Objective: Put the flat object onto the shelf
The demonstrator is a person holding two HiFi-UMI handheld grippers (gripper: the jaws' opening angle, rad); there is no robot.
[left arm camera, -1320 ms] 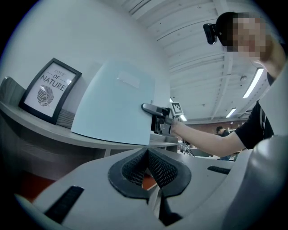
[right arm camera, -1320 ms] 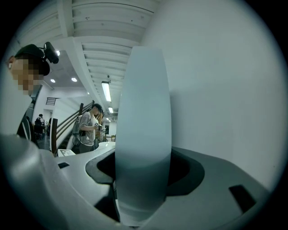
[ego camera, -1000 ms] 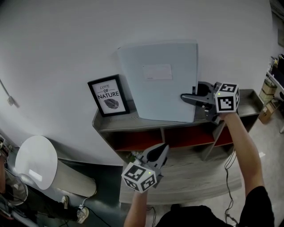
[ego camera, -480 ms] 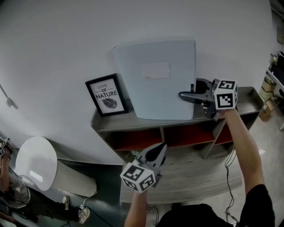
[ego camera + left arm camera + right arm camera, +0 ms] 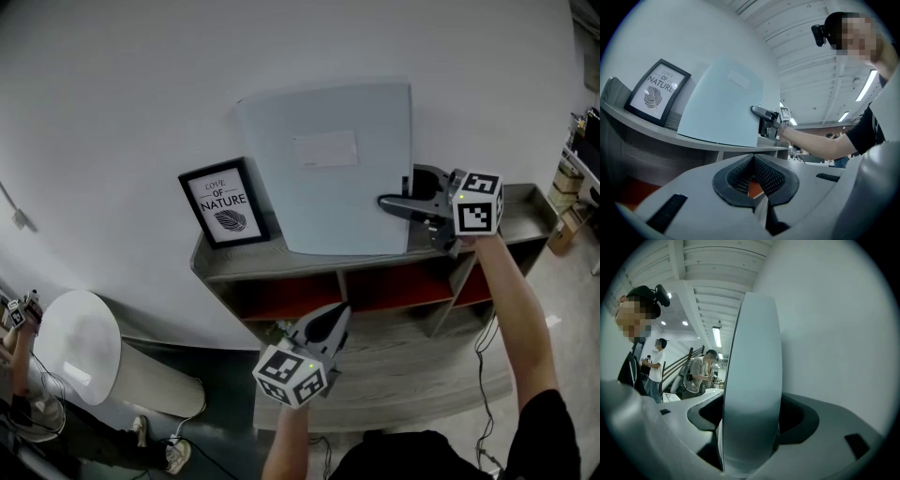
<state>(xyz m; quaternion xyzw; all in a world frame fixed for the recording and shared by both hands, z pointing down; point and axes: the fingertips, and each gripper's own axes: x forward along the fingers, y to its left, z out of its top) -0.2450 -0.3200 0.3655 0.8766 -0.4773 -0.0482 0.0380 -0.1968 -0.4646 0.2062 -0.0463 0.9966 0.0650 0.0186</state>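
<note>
Folder (image 5: 328, 169) unmoved on shelf (image 5: 246, 259), pinched by right tool (image 5: 389, 202); left tool (image 5: 344, 312) pressed together.

Folder (image 5: 328, 187) on shelf (image 5: 272, 262), right of frame (image 5: 225, 202)

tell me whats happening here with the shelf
A person is standing a pale blue folder on top of the shelf, upright against the wall beside a framed picture. The right gripper is clamped on the folder's right edge. The left gripper hangs shut and empty in front of the shelf, lower down.
</note>
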